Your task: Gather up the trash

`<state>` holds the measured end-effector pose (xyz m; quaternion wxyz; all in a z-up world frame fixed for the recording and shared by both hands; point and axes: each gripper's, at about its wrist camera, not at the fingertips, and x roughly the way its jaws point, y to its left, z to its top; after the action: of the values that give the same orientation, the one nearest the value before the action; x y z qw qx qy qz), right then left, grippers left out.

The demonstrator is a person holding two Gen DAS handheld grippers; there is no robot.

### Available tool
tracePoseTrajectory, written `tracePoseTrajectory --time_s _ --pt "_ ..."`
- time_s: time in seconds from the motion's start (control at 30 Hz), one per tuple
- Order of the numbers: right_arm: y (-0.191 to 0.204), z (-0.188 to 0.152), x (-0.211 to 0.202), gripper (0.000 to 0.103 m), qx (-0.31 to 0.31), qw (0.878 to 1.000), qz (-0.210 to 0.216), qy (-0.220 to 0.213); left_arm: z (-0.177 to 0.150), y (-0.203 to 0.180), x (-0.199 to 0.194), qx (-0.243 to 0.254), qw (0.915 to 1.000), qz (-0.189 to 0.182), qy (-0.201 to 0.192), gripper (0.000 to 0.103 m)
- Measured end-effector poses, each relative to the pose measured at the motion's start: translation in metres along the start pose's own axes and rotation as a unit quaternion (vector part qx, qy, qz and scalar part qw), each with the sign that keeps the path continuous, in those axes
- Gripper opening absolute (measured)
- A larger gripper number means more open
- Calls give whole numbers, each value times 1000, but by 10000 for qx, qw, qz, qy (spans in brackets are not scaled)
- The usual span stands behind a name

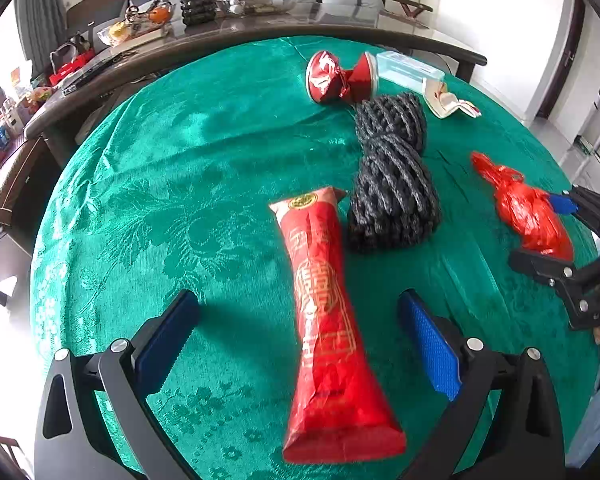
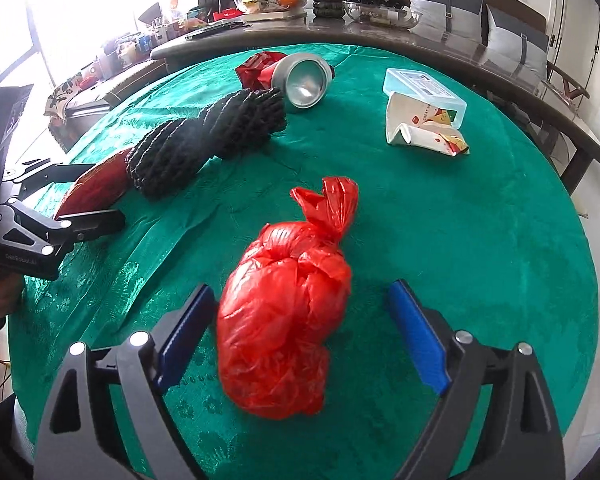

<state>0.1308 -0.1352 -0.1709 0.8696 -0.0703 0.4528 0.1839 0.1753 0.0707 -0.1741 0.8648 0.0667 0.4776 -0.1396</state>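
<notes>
**Each gripper already straddles its own piece of trash**

While both grippers stand open over the green cloth [image 1: 148, 184], we see that each one has a piece of trash between its fingers. Our left gripper [image 1: 298, 340] is spread wide around the red wrapper [image 1: 324, 320]. The wrapper's long axis runs almost straight away from us, along the fingers, so the pads would close across its narrow waist. Neither pad touches it yet, as far as we can tell.

Our right gripper [image 2: 300, 332] is also open, and the red bag [image 2: 280, 320] lies between its pads, with the knotted end pointing away. The left pad is just beside the bag; the right pad is clearly apart.

So we judge that no turning of the wrists is needed, only closing.

Behind them lie a black net [image 1: 392, 176], a crushed can [image 1: 340, 80], a clear box [image 2: 424, 92] and a paper cup [image 2: 424, 128], all farther from the fingers. The cloth is soft and shiny, with some wrinkles. Beyond it stands a dark table [image 2: 380, 36] with bowls; we see no bin.
</notes>
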Motion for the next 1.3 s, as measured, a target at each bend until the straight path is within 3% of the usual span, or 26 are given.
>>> tracePoseTrajectory --time_s 0.2,0.37,0.47,0.57,0.7,0.9,0.97,1.03,1.1,1.2,1.3 --pt "0 -1 0 87 0 10000 4 -1 -5 7 -8 -64 9998 -123 113 97" --pt "0 -1 0 88 -5 10000 1 3 -4 15 -15 -288 9989 -366 73 91" --pt "3 -3 -1 91 -56 9999 -18 88 -2 12 -16 -212 9989 -402 120 82" --pt "1 0 -6 91 49 9990 19 434 -1 7 -19 -64 9992 -380 118 75" --pt "-1 12 -23 91 293 9983 175 467 0 2 -17 57 9996 -185 200 56" --pt "3 26 -16 90 425 9945 195 935 -5 7 -20 -93 9997 -114 188 32" --pt "4 28 -11 90 417 9942 88 985 -7 12 -22 -186 9996 -134 172 30" --pt "3 28 -9 80 482 9944 147 929 -9 16 -24 -226 9995 -186 149 22" --pt "1 29 -10 59 553 9942 217 896 -11 19 -28 -233 9995 -169 101 19" --pt "3 26 -15 46 483 9953 154 825 -14 24 -35 -305 9993 -202 8 17" --pt "2 23 -26 44 520 9960 230 688 -16 26 -47 -414 9986 -310 -116 15"
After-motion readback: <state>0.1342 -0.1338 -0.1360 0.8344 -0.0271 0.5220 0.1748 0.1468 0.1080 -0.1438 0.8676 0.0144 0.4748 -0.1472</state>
